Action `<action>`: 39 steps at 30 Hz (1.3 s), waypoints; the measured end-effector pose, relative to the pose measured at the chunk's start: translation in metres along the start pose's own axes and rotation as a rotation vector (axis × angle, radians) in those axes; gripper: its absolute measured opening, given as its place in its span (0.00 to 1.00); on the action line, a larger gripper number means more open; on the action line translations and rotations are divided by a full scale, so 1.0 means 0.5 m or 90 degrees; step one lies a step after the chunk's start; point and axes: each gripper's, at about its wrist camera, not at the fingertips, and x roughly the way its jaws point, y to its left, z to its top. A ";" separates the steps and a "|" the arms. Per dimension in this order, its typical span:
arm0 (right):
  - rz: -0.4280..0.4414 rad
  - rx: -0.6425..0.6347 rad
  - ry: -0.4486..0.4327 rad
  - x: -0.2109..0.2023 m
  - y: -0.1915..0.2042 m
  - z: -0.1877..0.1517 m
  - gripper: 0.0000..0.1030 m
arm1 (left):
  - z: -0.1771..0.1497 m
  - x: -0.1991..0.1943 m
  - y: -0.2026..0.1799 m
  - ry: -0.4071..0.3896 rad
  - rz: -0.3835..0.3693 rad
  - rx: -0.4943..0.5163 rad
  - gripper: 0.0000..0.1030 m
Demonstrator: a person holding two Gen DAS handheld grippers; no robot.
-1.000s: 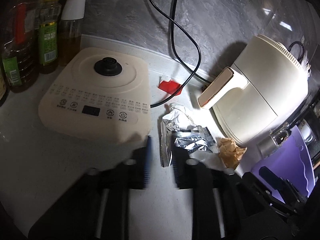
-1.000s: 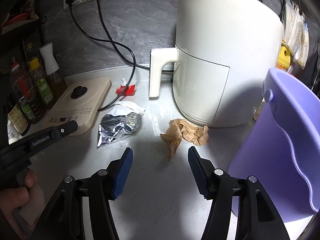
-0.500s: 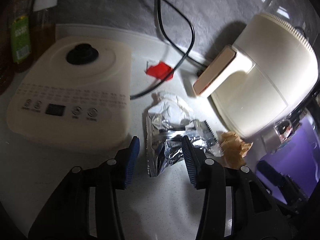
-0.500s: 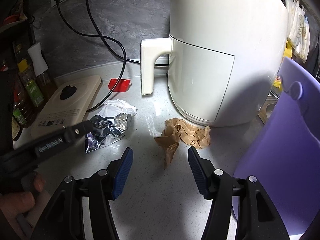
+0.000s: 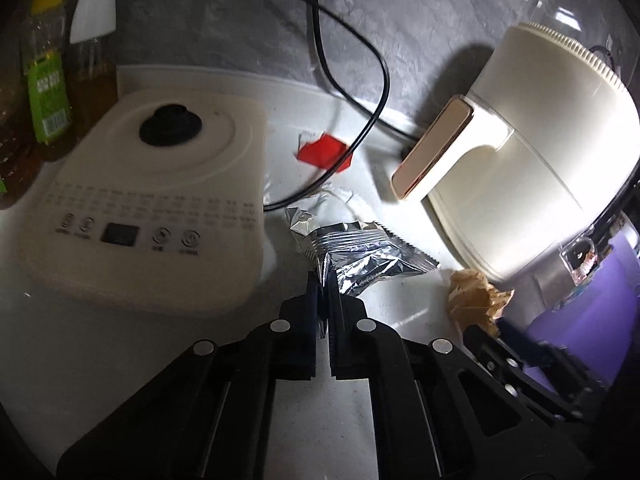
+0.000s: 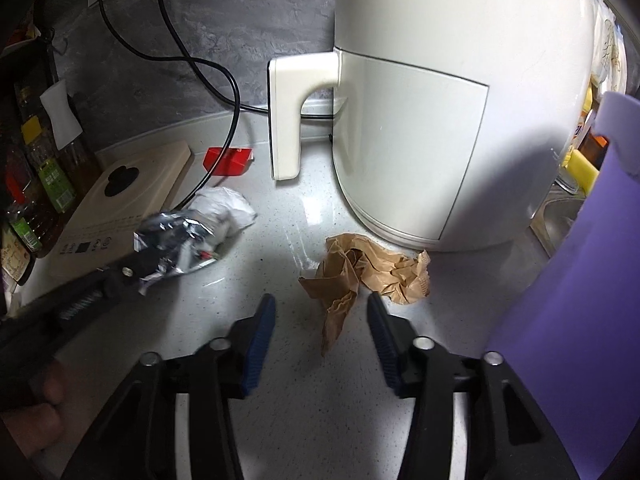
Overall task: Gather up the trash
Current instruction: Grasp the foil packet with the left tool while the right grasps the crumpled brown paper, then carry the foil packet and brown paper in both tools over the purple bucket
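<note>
Left wrist view: our left gripper (image 5: 323,280) jaws pinch the foil wrapper (image 5: 360,254); our right gripper (image 6: 322,312) jaws, closing, flank the brown paper (image 6: 360,270) untouched; next, we lift both toward the purple bin (image 6: 580,280) at 3 o'clock.

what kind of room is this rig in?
Most likely a home kitchen counter: a cream air fryer, a flat induction cooker with a touch panel, and oil bottles lined up against a grey stone-look backsplash.

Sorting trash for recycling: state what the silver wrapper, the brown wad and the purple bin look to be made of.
Silver wrapper: metallised foil film, mirror-shiny, sharp creases, serrated seal edge.
Brown wad: likely kraft paper, matte, softly crumpled.
Purple bin: probably moulded plastic, smooth, uniform colour, faint sheen.
</note>
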 end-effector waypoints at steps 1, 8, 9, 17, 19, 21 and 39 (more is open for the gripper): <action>0.003 -0.001 0.006 0.005 0.000 0.000 0.14 | 0.000 -0.008 -0.002 -0.004 -0.001 0.002 0.04; 0.035 -0.010 -0.008 -0.036 0.000 -0.008 0.02 | -0.006 -0.070 -0.015 -0.040 0.007 -0.008 0.04; 0.040 -0.014 -0.017 -0.050 0.002 -0.008 0.02 | -0.006 -0.079 -0.014 -0.044 0.009 -0.008 0.04; 0.087 -0.014 -0.084 -0.177 0.002 0.014 0.02 | 0.022 -0.188 -0.042 -0.109 0.018 -0.011 0.04; 0.096 -0.011 -0.103 -0.209 -0.003 0.027 0.02 | 0.030 -0.211 -0.053 -0.124 0.017 -0.007 0.04; 0.106 -0.008 -0.130 -0.250 -0.011 0.042 0.02 | 0.040 -0.240 -0.072 -0.142 0.013 -0.001 0.04; 0.082 0.056 -0.235 -0.426 -0.169 0.075 0.02 | 0.056 -0.306 -0.288 -0.186 -0.056 0.087 0.05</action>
